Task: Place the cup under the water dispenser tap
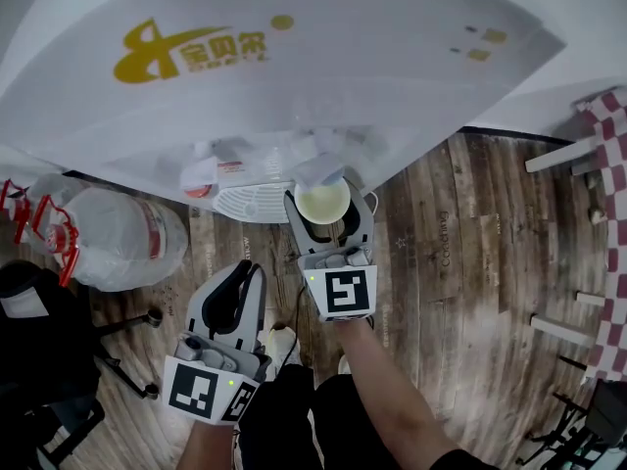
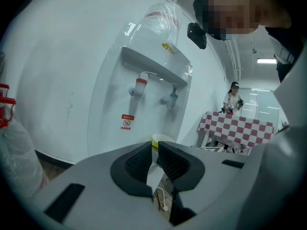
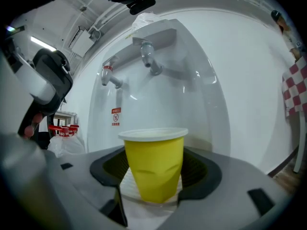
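A white water dispenser [image 1: 294, 67] has a red tap [image 1: 201, 176] and a blue tap [image 1: 318, 169]. My right gripper [image 1: 328, 211] is shut on a yellow paper cup [image 1: 323, 202] with a white rim, held upright right beneath the blue tap. In the right gripper view the cup [image 3: 154, 164] sits between the dark pads [image 3: 200, 169], its wall dented, over the white drip tray [image 3: 128, 182]. The taps [image 3: 149, 59] hang above it. My left gripper [image 1: 250, 270] stays lower left, jaws together and empty, and from it the cup rim [image 2: 162, 139] shows ahead.
A large clear water bottle [image 1: 108, 233] with red handles lies left of the dispenser. A black chair [image 1: 39, 341] stands at the lower left. A red-and-white checked table [image 1: 612, 213] is at the right, and a person [image 2: 233, 99] stands far behind it. The floor is wood planks.
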`<state>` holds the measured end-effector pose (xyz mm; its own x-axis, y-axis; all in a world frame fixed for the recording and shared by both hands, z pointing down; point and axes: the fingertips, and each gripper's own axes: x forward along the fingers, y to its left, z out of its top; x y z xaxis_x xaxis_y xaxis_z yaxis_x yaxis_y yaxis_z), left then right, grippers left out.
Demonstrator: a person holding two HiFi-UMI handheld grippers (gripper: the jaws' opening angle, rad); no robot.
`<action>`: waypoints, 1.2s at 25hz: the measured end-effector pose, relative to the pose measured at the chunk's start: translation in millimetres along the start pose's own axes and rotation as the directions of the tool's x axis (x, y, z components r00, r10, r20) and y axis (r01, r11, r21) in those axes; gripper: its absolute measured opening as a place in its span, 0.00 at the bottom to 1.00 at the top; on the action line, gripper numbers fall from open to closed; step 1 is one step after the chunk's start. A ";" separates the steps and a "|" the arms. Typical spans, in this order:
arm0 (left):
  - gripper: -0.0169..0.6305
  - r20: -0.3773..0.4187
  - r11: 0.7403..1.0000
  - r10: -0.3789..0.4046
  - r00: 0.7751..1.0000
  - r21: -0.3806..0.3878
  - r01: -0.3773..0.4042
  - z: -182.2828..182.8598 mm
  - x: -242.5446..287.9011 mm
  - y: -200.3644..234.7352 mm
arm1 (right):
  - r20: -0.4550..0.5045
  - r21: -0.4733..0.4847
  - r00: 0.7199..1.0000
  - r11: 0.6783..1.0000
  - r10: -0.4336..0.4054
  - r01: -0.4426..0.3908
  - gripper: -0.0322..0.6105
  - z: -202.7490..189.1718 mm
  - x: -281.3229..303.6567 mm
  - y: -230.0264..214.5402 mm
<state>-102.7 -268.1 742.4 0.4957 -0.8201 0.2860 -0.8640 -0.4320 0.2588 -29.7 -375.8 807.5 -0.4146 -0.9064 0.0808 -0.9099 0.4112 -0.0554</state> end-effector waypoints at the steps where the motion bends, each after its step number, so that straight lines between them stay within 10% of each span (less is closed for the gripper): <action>1: 0.11 -0.001 1.000 0.000 1.000 0.001 0.000 -0.4 -0.6 0.7 | -0.003 -0.003 1.000 1.000 0.002 -0.002 0.51 -0.5 0.3 0.4; 30: 0.11 -0.101 0.999 0.013 0.995 -0.029 -0.016 27.3 -43.4 -53.7 | -0.181 -0.010 0.982 0.999 0.049 -0.051 0.57 18.5 -71.3 2.0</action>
<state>-80.3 -219.5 690.9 0.4913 -0.7831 0.3812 -0.8686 -0.4080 0.2813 -1.7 -312.1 783.3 -0.4547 -0.8529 0.2564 -0.8874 0.4583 -0.0495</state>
